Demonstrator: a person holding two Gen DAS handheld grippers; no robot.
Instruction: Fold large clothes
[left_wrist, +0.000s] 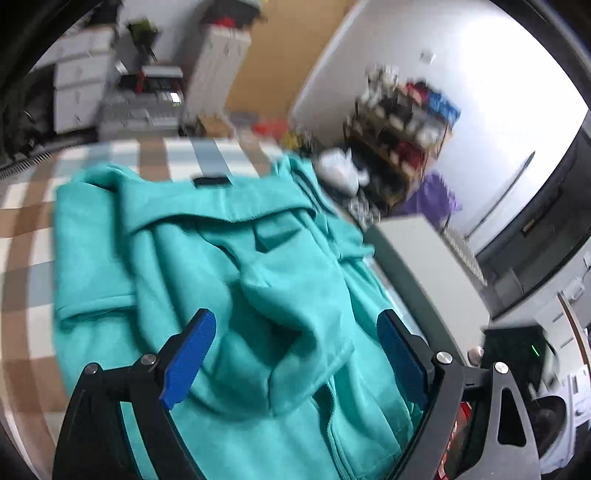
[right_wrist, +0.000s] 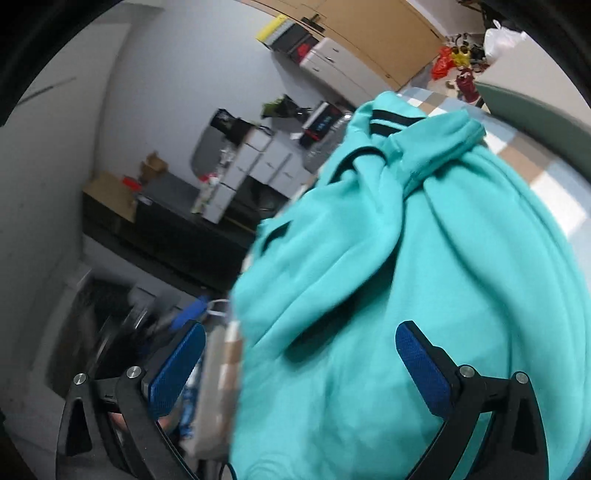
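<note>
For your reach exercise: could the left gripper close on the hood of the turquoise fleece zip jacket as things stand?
Probably yes. The left gripper is open, its blue pads straddling the hood of the turquoise fleece zip jacket, with nothing between them.

The teal hoodie (left_wrist: 229, 266) is soft, matt fleece-like cloth with black ribbed trim. It lies on a checked woven tablecloth (left_wrist: 33, 206), also matt. The left gripper (left_wrist: 295, 328) and right gripper (right_wrist: 300, 341) have matt black plastic arms, shiny metal screws and blue ridged pads (left_wrist: 192, 354)
</note>
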